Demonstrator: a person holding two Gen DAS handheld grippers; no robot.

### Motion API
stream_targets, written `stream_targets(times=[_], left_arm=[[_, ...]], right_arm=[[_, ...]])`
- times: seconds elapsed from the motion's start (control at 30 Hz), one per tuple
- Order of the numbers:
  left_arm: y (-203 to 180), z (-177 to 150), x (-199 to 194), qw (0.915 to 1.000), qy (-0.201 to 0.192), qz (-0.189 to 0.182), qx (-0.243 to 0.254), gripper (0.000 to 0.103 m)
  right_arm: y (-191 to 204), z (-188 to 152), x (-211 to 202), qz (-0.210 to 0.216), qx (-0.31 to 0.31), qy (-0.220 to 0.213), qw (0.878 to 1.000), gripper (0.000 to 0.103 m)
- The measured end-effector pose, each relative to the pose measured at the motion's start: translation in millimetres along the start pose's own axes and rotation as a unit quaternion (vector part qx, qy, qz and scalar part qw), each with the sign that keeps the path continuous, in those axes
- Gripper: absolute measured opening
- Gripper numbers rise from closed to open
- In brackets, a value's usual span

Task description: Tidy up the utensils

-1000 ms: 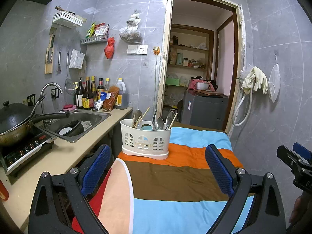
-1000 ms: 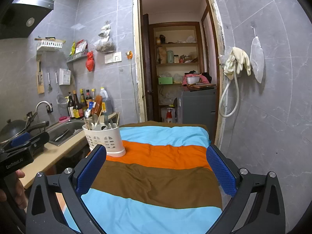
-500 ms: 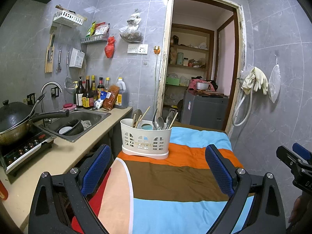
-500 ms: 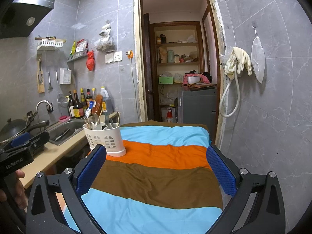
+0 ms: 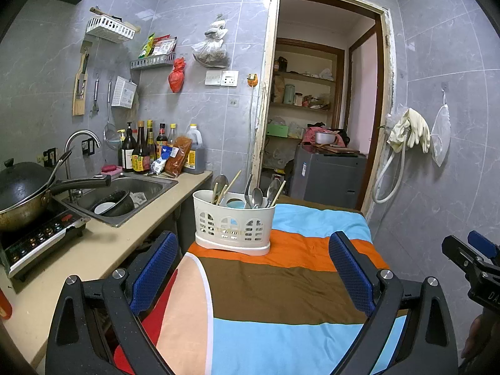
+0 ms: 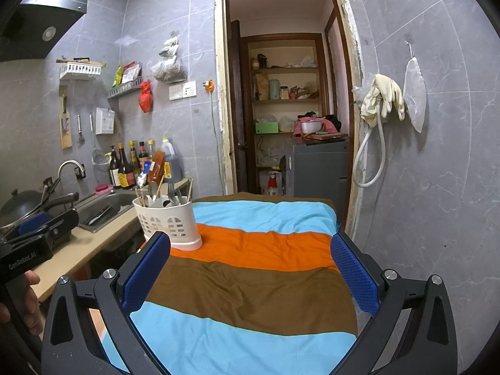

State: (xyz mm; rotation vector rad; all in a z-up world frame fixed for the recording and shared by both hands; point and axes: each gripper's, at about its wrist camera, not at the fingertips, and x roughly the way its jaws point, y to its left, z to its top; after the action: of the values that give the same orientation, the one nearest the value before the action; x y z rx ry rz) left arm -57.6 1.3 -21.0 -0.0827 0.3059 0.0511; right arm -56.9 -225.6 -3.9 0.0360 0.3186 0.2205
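Observation:
A white slotted utensil holder (image 5: 232, 222) stands on the orange stripe of a striped cloth (image 5: 281, 284); it also shows in the right wrist view (image 6: 168, 222). It holds spoons (image 5: 257, 195) and wooden chopsticks (image 5: 229, 184), upright. My left gripper (image 5: 253, 268) is open and empty, above the cloth, short of the holder. My right gripper (image 6: 250, 272) is open and empty, above the cloth, to the right of the holder.
A beige counter (image 5: 84, 259) on the left carries an induction hob with a wok (image 5: 22, 193) and a sink (image 5: 125, 193) with dishes. Sauce bottles (image 5: 147, 150) stand against the wall. A doorway (image 5: 318, 118) opens behind the table; tiled wall to the right.

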Motion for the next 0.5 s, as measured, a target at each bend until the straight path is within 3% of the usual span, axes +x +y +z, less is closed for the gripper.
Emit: stream_targets(times=[0.5], left_arm=[[0.0, 1.1, -1.6, 1.0, 0.002, -0.001, -0.002, 0.095]], right_arm=[[1.4, 0.7, -0.8, 0.0, 0.0, 0.0, 1.0, 0.103]])
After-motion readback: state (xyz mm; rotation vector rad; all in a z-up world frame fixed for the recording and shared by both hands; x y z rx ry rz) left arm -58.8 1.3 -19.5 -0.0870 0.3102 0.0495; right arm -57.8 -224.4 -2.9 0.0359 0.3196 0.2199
